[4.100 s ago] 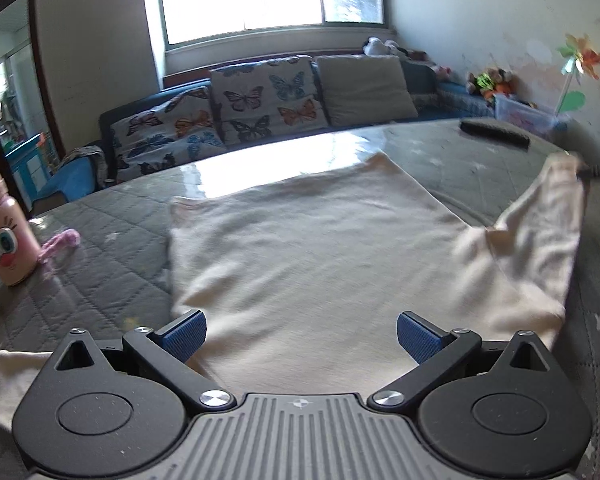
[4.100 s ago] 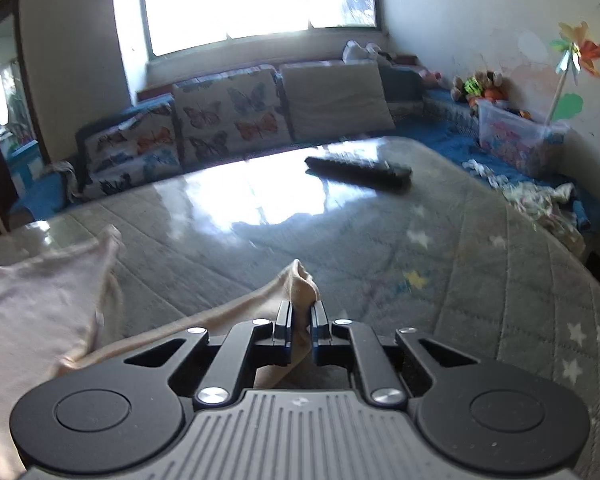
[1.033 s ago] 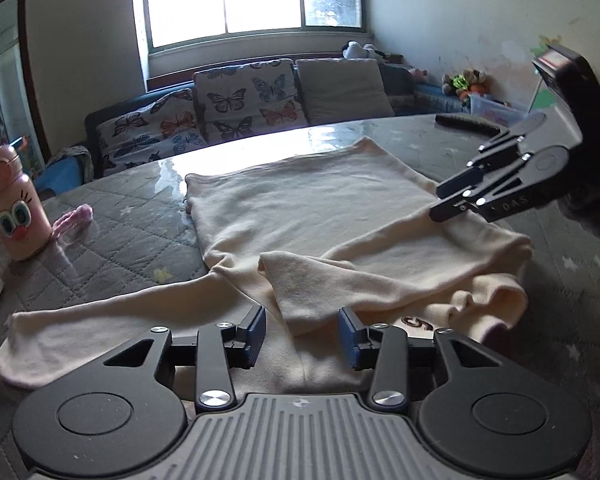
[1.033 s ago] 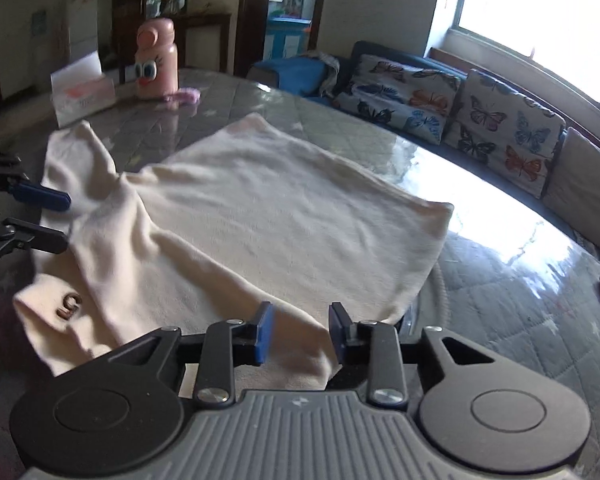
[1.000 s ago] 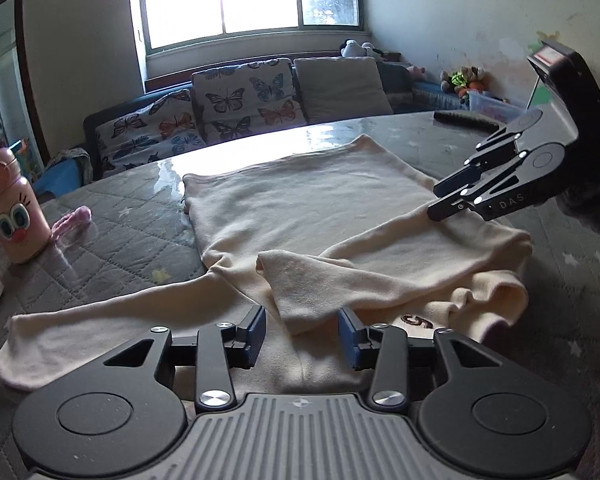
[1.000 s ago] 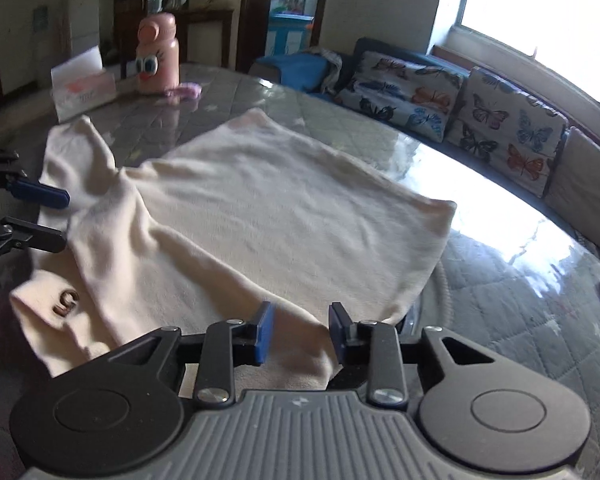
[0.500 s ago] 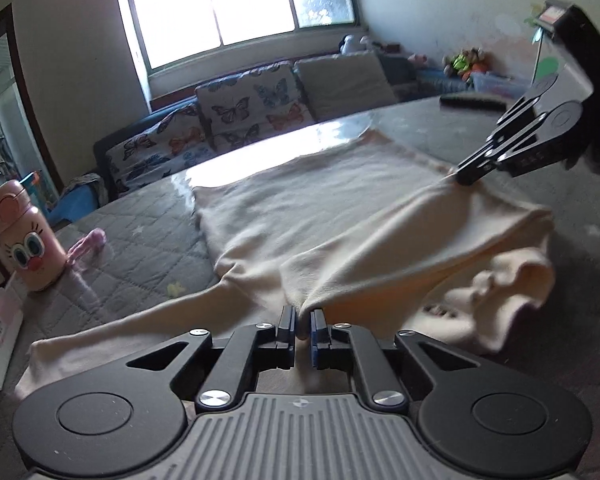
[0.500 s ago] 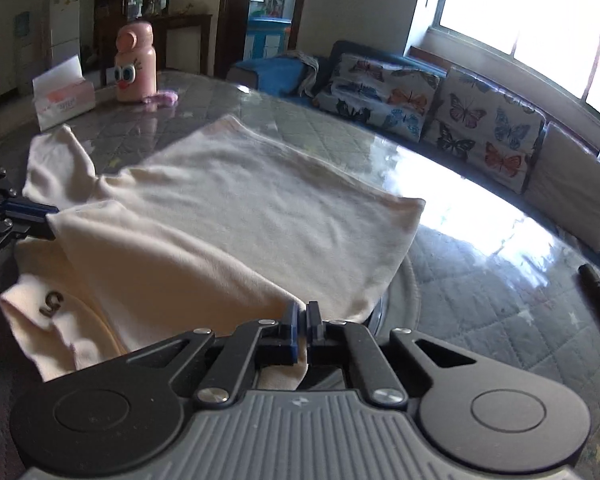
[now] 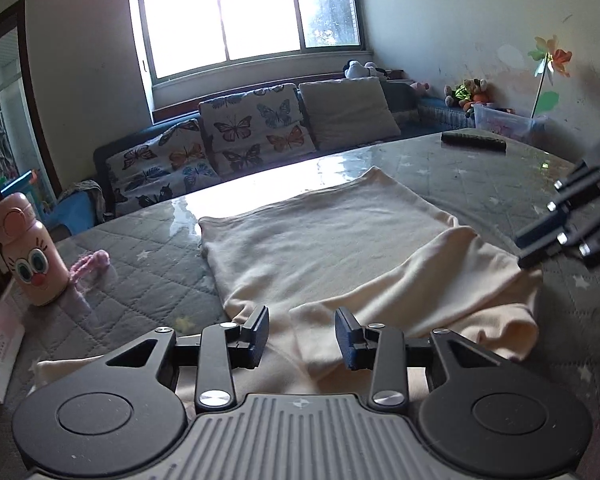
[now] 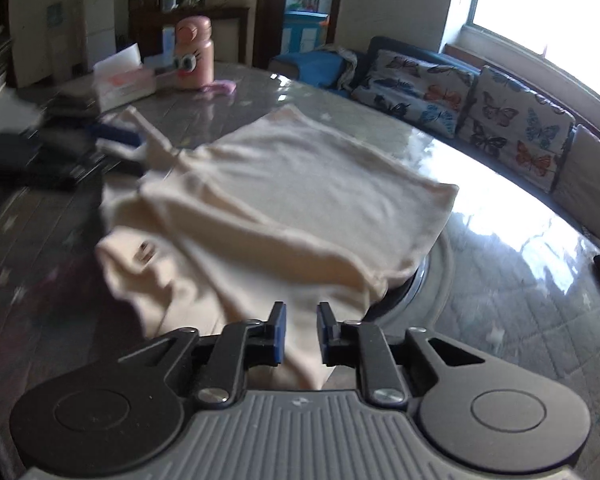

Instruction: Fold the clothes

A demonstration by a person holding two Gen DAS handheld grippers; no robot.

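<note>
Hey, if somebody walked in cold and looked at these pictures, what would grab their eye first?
The cream garment spread across the middle of the grey quilted table, one sleeve folded over its near edge. Both tongs stand open over that edge: the left tongs at the sleeve's end, the right tongs at the other side. Beyond, a pink cartoon-faced bottle stands at the table's left edge, before the butterfly cushions under the bright window.
</note>
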